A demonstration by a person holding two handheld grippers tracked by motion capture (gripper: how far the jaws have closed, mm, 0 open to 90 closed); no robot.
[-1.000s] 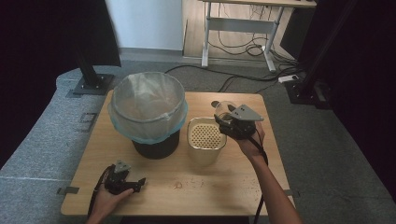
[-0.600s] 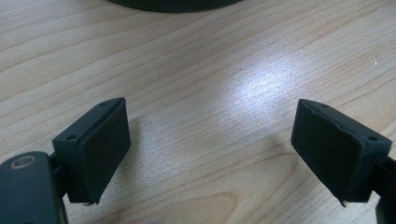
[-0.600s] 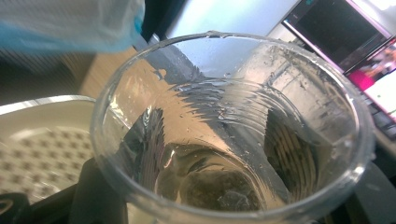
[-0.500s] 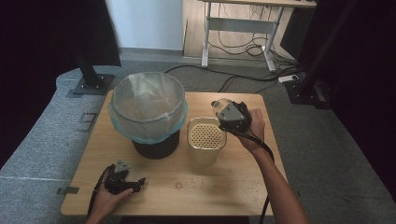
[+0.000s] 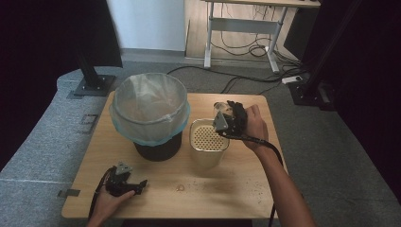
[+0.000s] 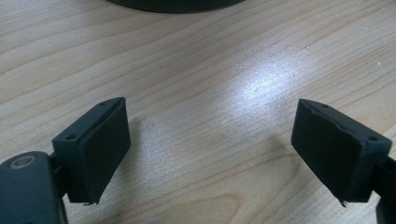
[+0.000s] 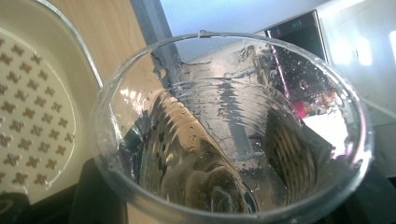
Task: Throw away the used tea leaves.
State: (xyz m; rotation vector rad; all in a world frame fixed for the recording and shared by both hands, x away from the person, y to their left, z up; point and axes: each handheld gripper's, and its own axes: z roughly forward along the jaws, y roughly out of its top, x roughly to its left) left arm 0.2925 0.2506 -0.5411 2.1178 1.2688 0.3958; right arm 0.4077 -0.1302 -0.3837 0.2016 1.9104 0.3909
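Wet plastic cup held tipped beside the strainer box, left gripper idle on the bench.

At the left the left gripper (image 5: pixel 124 180) rests low on the wooden bench (image 5: pixel 227 194), its fingers (image 6: pixel 95 147) spread wide with only bare wood between them. Next comes the black bin lined with a pale blue bag (image 5: pixel 149 111), then the cream container with a perforated insert (image 5: pixel 208 142). Just beyond its far right corner the right gripper (image 5: pixel 229 118) clamps a clear plastic cup (image 7: pixel 233 126) around its lower body, tilted toward the container. The cup looks thin, light and ribbed, beaded with water — likely slippery and easy to crush, so I judge a gentle squeeze low on the ribbed wall safest — the rim would buckle.
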